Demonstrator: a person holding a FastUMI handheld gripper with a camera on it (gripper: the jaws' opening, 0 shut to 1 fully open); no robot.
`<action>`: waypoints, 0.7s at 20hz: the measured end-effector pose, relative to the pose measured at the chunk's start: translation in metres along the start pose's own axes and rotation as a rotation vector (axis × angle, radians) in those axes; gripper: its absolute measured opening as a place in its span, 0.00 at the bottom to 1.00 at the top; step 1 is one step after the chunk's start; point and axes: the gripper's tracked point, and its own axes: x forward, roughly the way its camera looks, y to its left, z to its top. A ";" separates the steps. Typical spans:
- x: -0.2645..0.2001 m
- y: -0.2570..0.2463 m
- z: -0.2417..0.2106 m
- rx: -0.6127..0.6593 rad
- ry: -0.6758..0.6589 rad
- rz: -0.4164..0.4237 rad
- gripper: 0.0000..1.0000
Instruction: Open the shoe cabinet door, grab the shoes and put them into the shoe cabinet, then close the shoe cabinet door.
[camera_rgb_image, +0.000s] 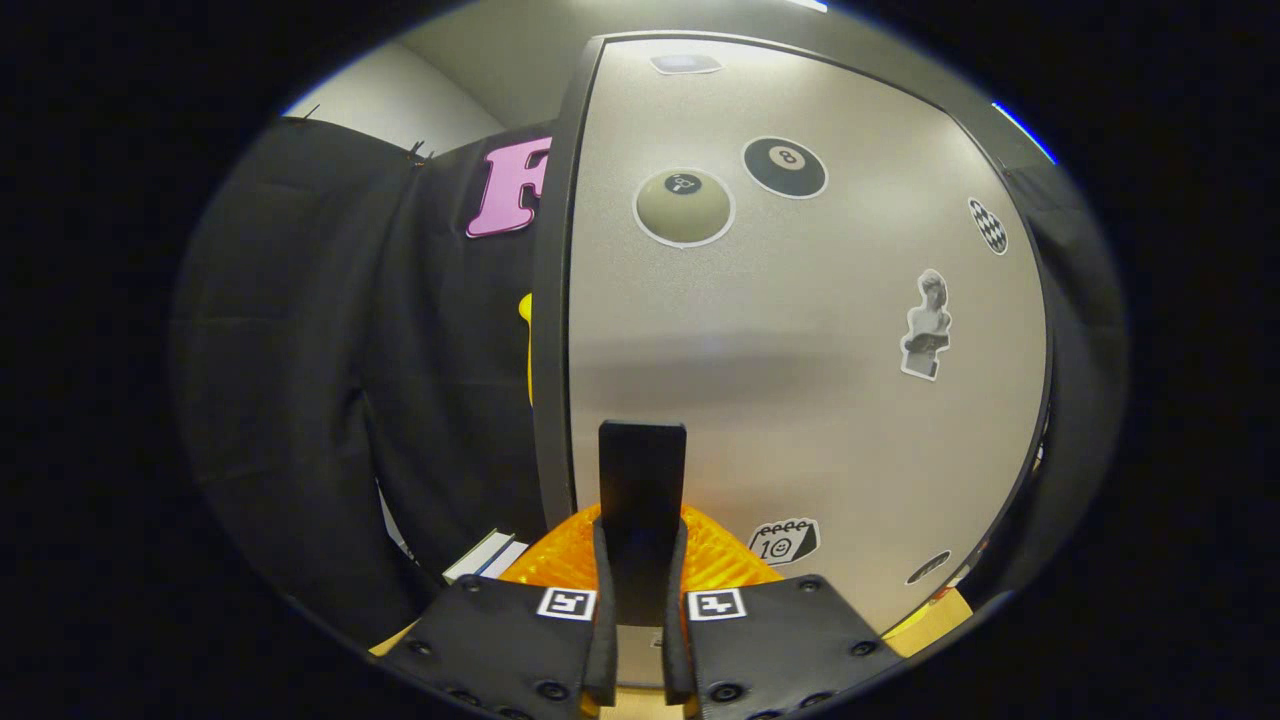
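against the shoe cabinet door (800, 330), gripper (641, 520) clenched on its upright dark handle (642, 470)

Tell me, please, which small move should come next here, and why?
Probably pull the handle gently back. The gripper seems closed on it with both fingers, and the cabinet door looks shut against its frame, so it likely has to swing open first.
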 end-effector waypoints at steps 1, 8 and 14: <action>0.000 0.000 -0.002 -0.004 0.007 0.013 0.17; -0.019 0.001 -0.003 -0.029 0.009 0.097 0.10; -0.047 -0.004 -0.007 -0.022 0.013 0.174 0.10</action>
